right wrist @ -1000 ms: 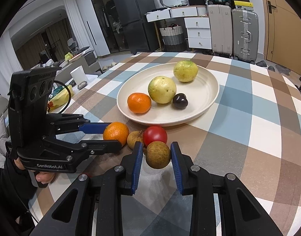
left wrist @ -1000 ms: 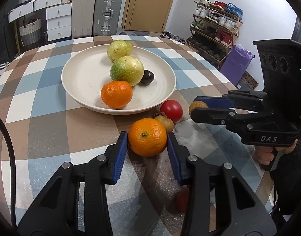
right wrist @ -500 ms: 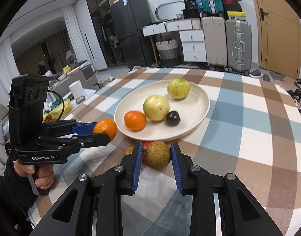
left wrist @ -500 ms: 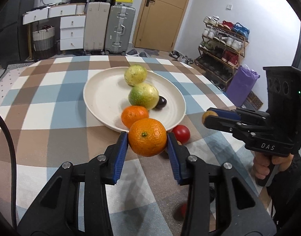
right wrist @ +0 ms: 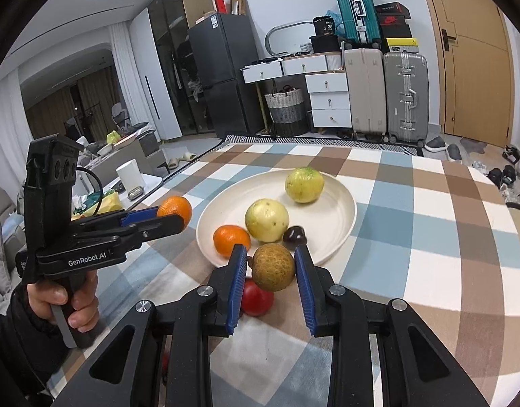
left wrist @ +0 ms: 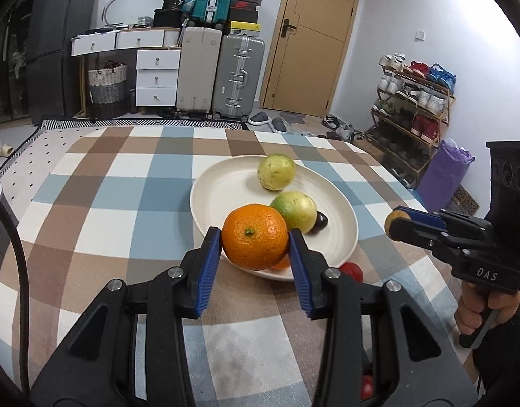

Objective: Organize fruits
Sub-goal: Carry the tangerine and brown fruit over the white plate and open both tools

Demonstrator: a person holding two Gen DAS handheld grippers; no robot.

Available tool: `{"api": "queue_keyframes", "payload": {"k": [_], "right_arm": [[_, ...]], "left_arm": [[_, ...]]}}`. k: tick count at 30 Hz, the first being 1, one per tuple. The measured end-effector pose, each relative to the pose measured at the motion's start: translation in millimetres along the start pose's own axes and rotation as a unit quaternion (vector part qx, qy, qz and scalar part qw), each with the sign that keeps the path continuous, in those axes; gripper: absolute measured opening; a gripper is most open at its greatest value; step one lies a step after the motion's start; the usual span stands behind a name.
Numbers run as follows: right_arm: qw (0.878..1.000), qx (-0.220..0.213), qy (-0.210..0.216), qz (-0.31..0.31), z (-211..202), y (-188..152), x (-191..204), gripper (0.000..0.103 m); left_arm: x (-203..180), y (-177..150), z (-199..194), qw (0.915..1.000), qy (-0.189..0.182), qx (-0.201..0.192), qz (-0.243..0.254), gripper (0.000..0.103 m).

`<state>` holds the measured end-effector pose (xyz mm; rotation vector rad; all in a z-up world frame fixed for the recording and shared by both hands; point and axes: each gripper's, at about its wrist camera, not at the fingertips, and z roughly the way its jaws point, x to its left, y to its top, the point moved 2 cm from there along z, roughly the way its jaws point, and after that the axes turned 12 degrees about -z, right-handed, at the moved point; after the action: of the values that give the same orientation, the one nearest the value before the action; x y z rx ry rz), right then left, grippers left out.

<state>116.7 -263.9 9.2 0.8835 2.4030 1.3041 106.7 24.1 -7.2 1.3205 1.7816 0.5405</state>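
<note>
My left gripper [left wrist: 255, 247] is shut on an orange [left wrist: 255, 236] and holds it in the air at the near rim of the cream plate [left wrist: 222, 190]. My right gripper [right wrist: 272, 271] is shut on a small brown round fruit [right wrist: 273, 271], lifted above the table near the plate [right wrist: 341, 217]. The plate holds two yellow-green fruits [right wrist: 304, 185] [right wrist: 266, 220], a dark plum [right wrist: 294, 235] and a second orange [right wrist: 231, 239]. A red tomato [right wrist: 256, 300] lies on the checked tablecloth under my right gripper. Each gripper shows in the other's view: the right [left wrist: 394, 225], the left [right wrist: 173, 215].
The checked table [left wrist: 124, 203] drops off at its far edge and right edge. Suitcases [left wrist: 238, 74], drawers and a shoe rack [left wrist: 412, 101] stand beyond it. A second small red fruit [left wrist: 367, 385] lies low on the table beneath my left gripper.
Both grippers have lifted their fruit off the table and risen higher. The left one has carried the orange forward to the plate's near rim; the tomato stays on the cloth.
</note>
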Motion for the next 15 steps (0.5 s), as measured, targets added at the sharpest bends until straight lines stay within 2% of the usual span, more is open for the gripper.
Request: {"api": "queue_keyframes", "payload": {"k": [7,15], "right_arm": [[1.0,0.008,-0.003,0.012,8,7,-8,0.03],[1.0,0.002,-0.015,0.022,17,19,-14,0.03]], "left_arm": [[-1,18,11,0.9999,0.006,-0.013,0.0,0.037],[-5,26,34,0.9998,0.012,-0.003,0.014,0.037]]}}
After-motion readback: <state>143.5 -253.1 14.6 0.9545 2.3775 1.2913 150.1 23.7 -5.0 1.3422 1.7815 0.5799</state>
